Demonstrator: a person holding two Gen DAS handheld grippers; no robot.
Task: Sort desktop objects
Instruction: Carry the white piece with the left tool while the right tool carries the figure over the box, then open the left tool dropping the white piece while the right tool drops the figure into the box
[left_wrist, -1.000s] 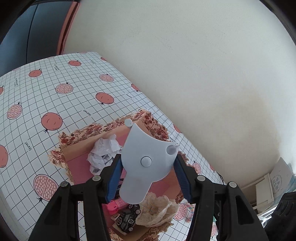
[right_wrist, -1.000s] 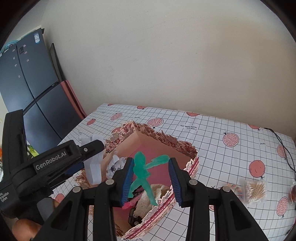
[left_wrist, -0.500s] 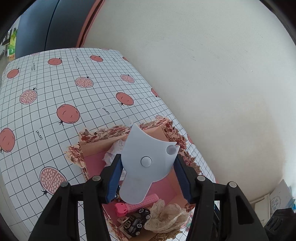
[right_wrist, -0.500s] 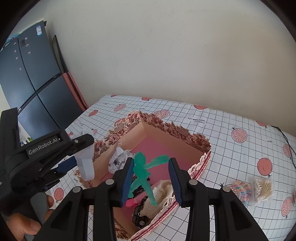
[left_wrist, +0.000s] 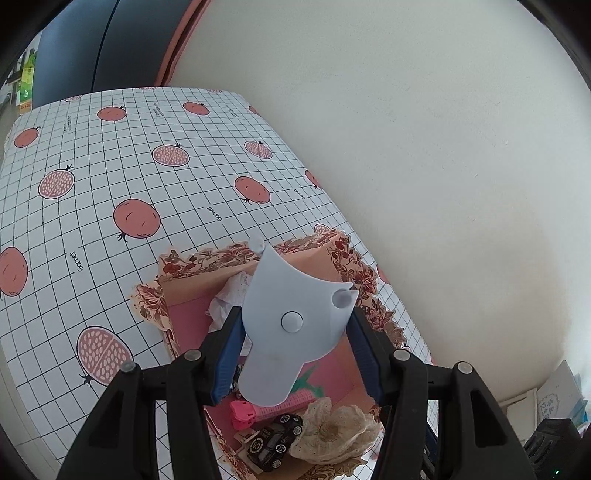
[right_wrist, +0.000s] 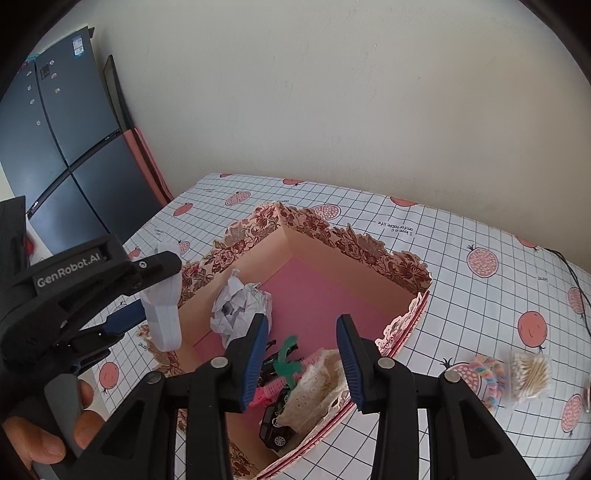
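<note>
My left gripper (left_wrist: 295, 321) is shut on a pale blue fan-shaped plastic piece (left_wrist: 291, 325) and hangs over the near-left side of the floral-rimmed box (right_wrist: 369, 254). From the right wrist view that gripper (right_wrist: 147, 295) and its piece (right_wrist: 164, 310) sit at the box's left rim. My right gripper (right_wrist: 301, 332) stands open above the box with nothing between its pads. A green figure (right_wrist: 288, 363) lies in the box on a pink comb (right_wrist: 273, 389), beside a black toy car (right_wrist: 275, 428), a lace doily (right_wrist: 317, 387) and crumpled paper (right_wrist: 240, 306).
A packet of cotton swabs (right_wrist: 528, 374) and a pastel twisted band (right_wrist: 487, 376) lie on the pomegranate tablecloth (left_wrist: 110, 166) right of the box. A black cable (right_wrist: 570, 273) runs along the far right. A wall lies behind the table and a dark cabinet (right_wrist: 55, 129) stands left.
The green figure has left my right gripper's jaws and now lies in the box. The right gripper has sunk slightly toward the box. The left gripper rolled a little, still gripping the blue piece.
</note>
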